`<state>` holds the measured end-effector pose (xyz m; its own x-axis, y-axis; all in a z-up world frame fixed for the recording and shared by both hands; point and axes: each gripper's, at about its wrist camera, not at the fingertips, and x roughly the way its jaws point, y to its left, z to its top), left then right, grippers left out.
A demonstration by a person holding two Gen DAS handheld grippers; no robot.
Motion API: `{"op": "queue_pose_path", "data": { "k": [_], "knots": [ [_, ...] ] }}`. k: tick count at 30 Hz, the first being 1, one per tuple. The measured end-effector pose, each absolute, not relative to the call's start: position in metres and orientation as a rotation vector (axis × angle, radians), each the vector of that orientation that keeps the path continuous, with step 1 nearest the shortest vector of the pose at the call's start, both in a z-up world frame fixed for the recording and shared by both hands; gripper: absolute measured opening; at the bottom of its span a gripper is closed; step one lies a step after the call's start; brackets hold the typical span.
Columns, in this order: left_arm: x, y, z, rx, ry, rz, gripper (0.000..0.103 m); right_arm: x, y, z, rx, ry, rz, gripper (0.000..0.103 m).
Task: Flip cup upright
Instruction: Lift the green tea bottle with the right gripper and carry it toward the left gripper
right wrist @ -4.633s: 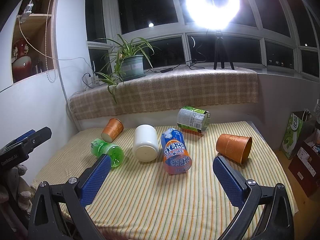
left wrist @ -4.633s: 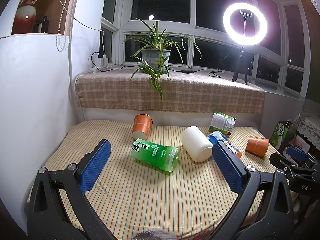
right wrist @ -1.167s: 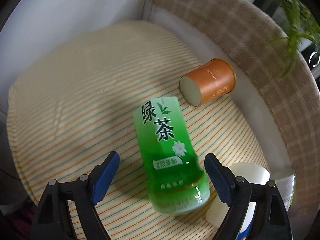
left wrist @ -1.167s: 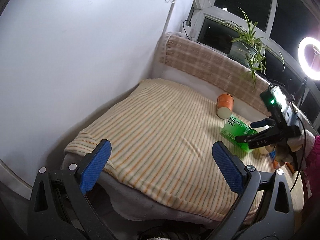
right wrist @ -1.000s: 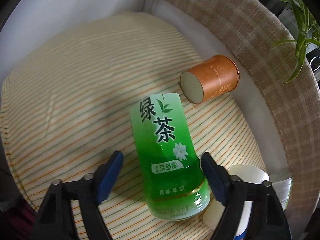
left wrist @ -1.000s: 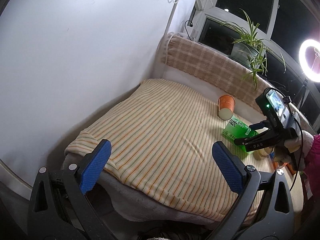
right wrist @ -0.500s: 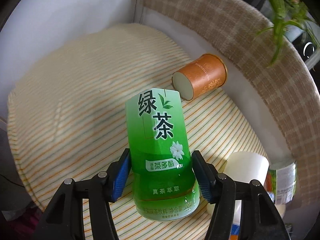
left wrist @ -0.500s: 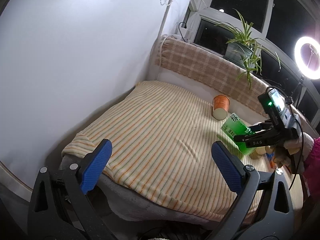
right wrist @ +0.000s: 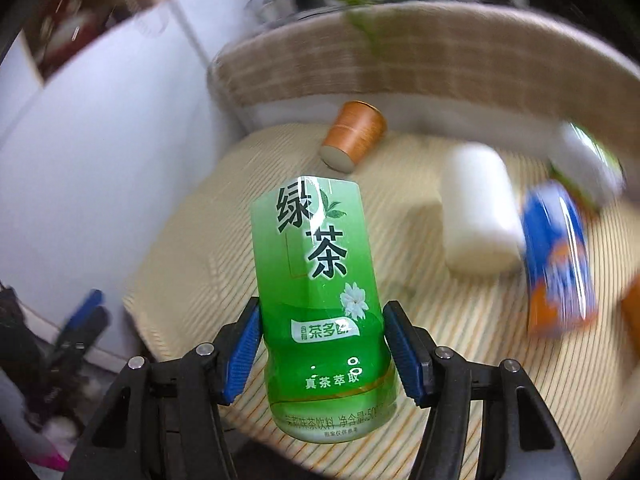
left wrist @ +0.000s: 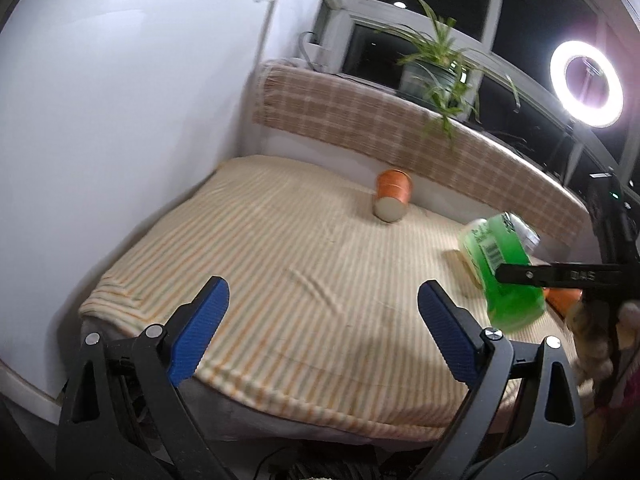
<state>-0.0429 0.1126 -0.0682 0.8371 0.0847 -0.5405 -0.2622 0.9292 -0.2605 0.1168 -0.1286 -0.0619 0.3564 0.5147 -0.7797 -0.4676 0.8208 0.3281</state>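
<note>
The right gripper (right wrist: 322,346) squeezes the green tea cup (right wrist: 320,296) between its blue pads, holding it tilted above the striped table (left wrist: 280,264). The left gripper (left wrist: 320,328) hangs wide open over the near edge, holding nothing. An orange cup (left wrist: 393,195) lies on its side near the back. A white cup (right wrist: 476,216) lies beside a blue and orange cup (right wrist: 558,264).

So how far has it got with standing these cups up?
Nothing stands upright yet. In hand: the right gripper is shut on the green tea cup and holds it tilted above the striped cloth. Left: set it down upright. The orange cup and white cup lie on their sides. The left gripper is open, holding nothing.
</note>
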Motion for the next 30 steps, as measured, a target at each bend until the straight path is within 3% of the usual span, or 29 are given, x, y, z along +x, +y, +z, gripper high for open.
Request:
{"op": "queue_pose_path", "data": {
  "k": [9, 22, 27, 30],
  "knots": [
    [-0.024, 0.076, -0.066, -0.3, 0.575, 0.069, 0.097, 0.088, -0.213, -0.102, 0.424, 1.109, 0.441, 0.063],
    [0.001, 0.03, -0.048, -0.227, 0.619, -0.036, 0.097, 0.113, -0.232, -0.127, 0.522, 1.114, 0.422, 0.064],
    [0.018, 0.016, -0.052, -0.258, 0.675, -0.098, 0.096, 0.111, -0.239, -0.123, 0.507, 1.086, 0.454, 0.078],
    [0.029, 0.008, -0.057, -0.289, 0.718, -0.137, 0.093, 0.102, -0.252, -0.112, 0.489, 1.025, 0.45, 0.079]
  ]
}}
